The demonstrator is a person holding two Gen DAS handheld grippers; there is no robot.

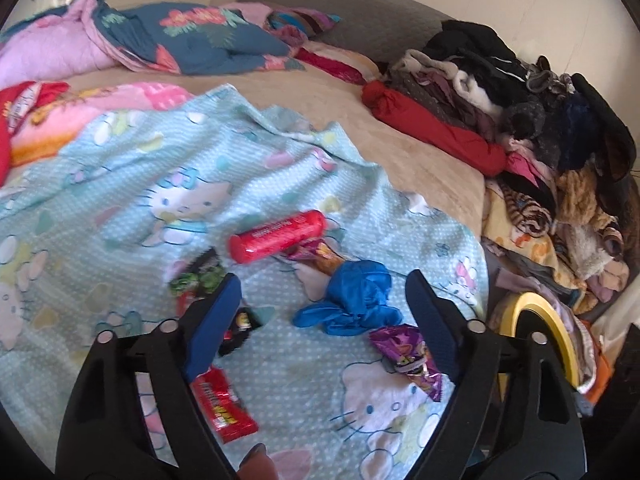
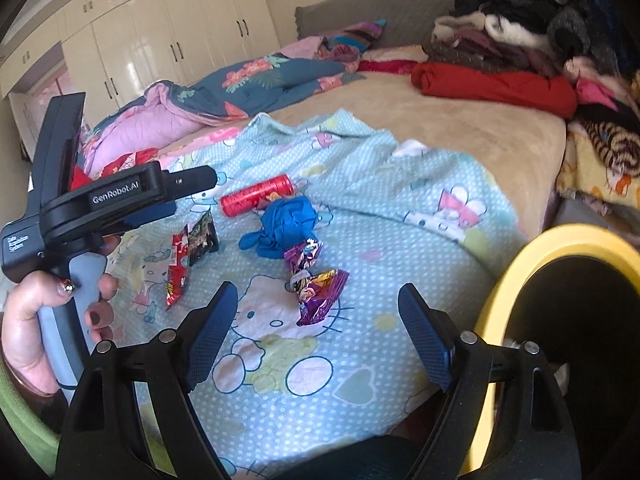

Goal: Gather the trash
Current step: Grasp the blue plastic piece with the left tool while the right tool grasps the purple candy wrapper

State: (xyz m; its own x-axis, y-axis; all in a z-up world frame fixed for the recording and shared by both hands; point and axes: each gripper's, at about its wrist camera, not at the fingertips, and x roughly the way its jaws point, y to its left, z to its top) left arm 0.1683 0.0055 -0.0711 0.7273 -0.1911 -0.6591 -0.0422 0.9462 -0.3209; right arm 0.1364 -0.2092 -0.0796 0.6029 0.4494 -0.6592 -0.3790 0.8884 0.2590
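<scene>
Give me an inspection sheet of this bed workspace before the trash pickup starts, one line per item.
Surface: bed with a light blue cartoon blanket spread over a beige cover.
Job's things: red tube, crumpled blue glove, purple foil wrapper, red wrapper, green and black wrapper, all lying loose on the blanket; yellow-rimmed bin beside the bed.
Clutter: pile of clothes and a floral quilt further back on the bed.
Grippers: left gripper open above the glove, holding nothing; right gripper open, empty, near the purple wrapper.
Cables: nothing seen.
Surroundings: cream wardrobe, grey headboard.
</scene>
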